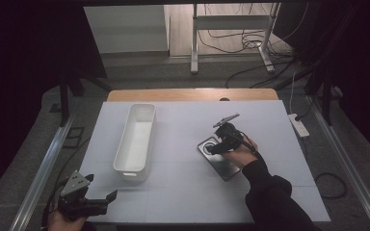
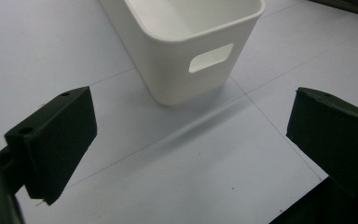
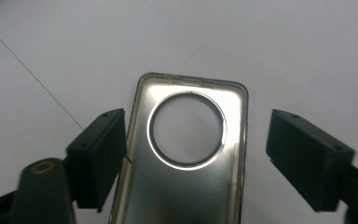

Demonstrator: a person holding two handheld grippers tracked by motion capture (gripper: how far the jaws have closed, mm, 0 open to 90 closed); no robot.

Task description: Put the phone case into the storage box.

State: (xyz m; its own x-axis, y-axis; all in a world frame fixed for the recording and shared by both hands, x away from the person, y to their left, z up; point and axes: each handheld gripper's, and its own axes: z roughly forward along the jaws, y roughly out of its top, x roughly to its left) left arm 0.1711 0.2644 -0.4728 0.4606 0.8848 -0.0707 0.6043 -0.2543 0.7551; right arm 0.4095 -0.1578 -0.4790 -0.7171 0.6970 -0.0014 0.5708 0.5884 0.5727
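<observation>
A flat metal plate (image 1: 223, 162) with a round hole near one end lies on the white table cover, right of centre. My right gripper (image 1: 213, 147) hovers over its holed end with the jaws open. In the right gripper view the plate (image 3: 186, 186) lies between the two black fingers (image 3: 98, 154), one close to its edge and the other well clear; the right gripper (image 3: 196, 128) presses on nothing. A long white bin (image 1: 136, 142) stands left of centre with nothing visible inside. My left gripper (image 1: 106, 202) rests open at the near left corner, facing the bin (image 2: 186, 46); the left gripper (image 2: 191, 154) has nothing in it.
The white cover (image 1: 183, 192) spans most of a wooden table (image 1: 192, 94). A white power strip (image 1: 298, 126) lies on the floor off the right edge. Beyond the table are a metal stand (image 1: 231, 29) and loose cables. Dark rails run along both sides.
</observation>
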